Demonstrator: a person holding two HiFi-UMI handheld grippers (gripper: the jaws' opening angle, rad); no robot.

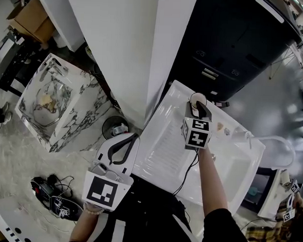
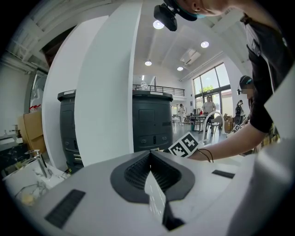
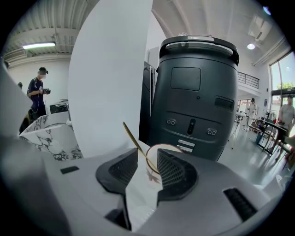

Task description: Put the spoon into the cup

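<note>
Spoon (image 3: 133, 138): plain only in the right gripper view, standing inside the cup (image 3: 162, 146) with its thin gold handle slanting up and to the left over the rim. Not to be made out in the head view, where only a pale part of the cup shows past the right gripper (image 1: 199, 111), at the far edge of the white basin (image 1: 160, 143). Jaws of that gripper standing apart, pads pressing on nothing, cup and spoon just at the tips. Behind the cup, in that gripper's view alone, a dark rounded machine (image 3: 196, 92) beside a white pillar (image 3: 110, 69). Left gripper (image 1: 133, 140) low at the basin's near left edge in the head view, well apart from the cup. From its own view, jaws pressed together with nothing between them, and the right gripper's marker cube (image 2: 184, 145) showing beyond on an outstretched forearm (image 2: 230, 143).
</note>
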